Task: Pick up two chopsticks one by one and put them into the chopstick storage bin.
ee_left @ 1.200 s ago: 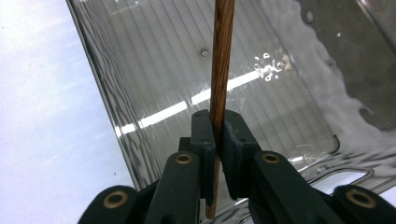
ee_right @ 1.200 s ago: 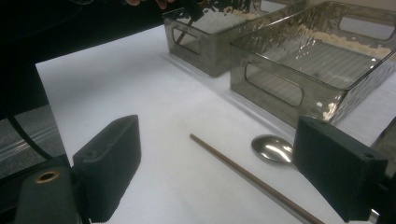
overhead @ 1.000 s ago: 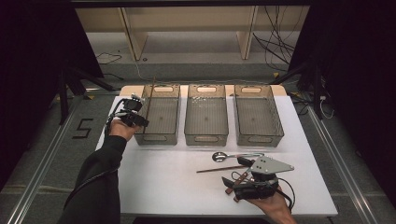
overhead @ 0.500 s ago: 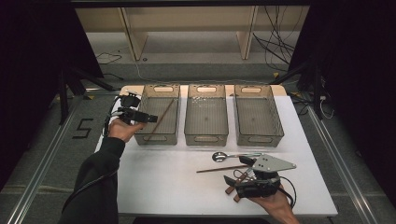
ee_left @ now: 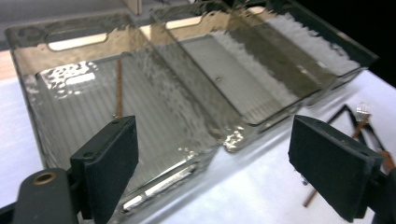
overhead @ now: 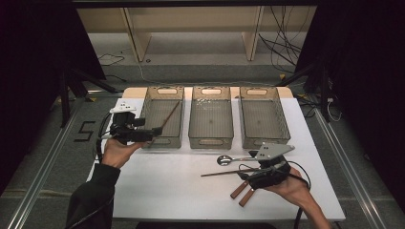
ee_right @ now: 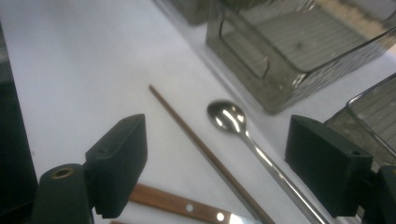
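Note:
A brown chopstick (overhead: 170,115) (ee_left: 119,86) lies slanted in the left clear bin (overhead: 144,110) (ee_left: 28,51). My left gripper (overhead: 152,133) (ee_left: 212,140) hovers at that bin's near left corner. Its jaws have just been opening and hold nothing. On the white table (overhead: 157,191) lie a second chopstick (overhead: 222,173) (ee_right: 196,144), a metal spoon (overhead: 224,160) (ee_right: 229,116) and two wooden-handled knives (overhead: 241,192) (ee_right: 177,205). My right gripper (overhead: 244,170) (ee_right: 215,135) hangs over the chopstick and spoon. Its jaws have just been closing a little, and the pads touch nothing.
Two more clear bins, the middle one (overhead: 211,135) and the right one (overhead: 284,129), stand in a row beside the left bin. The right gripper's cable (overhead: 302,177) loops by the table's front right. Cables and shelf legs lie on the floor behind the table.
The left gripper opened and let the chopstick drop into the left bin, then drew back toward the person and rose. The right gripper edged forward over the cutlery.

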`<state>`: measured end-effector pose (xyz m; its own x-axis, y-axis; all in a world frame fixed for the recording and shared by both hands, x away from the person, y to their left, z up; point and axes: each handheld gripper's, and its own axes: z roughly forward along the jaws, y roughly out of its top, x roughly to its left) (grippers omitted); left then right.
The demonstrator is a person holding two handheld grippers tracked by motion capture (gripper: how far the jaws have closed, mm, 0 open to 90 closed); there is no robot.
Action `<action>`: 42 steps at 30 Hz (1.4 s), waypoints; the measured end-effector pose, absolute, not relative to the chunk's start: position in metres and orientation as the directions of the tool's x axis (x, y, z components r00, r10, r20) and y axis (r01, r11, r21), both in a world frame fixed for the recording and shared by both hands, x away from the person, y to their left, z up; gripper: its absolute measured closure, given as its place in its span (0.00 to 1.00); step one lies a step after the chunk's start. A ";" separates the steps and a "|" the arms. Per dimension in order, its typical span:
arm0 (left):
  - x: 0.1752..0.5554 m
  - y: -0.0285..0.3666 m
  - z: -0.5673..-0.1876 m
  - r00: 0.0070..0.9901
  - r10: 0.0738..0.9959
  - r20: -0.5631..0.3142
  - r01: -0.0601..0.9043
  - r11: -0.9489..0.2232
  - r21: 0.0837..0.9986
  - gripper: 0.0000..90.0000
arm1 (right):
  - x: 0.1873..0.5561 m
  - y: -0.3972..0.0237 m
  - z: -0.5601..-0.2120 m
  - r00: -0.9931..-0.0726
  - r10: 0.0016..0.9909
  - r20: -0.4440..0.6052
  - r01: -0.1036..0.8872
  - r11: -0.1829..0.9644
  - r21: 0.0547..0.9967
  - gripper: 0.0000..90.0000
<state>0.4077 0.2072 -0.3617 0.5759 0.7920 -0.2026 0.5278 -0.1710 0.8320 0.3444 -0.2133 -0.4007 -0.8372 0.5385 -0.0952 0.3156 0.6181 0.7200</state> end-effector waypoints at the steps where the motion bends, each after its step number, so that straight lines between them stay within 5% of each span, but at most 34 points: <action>1: 0.403 0.207 -0.362 0.583 0.787 -0.200 0.522 -0.175 0.835 0.17 | 0.349 -0.212 -0.402 -0.843 0.529 -0.095 0.320 0.636 0.703 0.26; 13: 0.362 0.197 -0.386 0.621 0.758 -0.198 0.474 -0.162 0.866 0.15 | 0.384 -0.201 -0.428 -0.907 0.414 -0.079 0.320 0.799 0.510 0.36; 42: 0.330 0.179 -0.418 0.682 0.713 -0.161 0.412 -0.193 0.891 0.15 | 0.406 -0.188 -0.451 -0.945 0.317 -0.087 0.274 0.907 0.321 0.64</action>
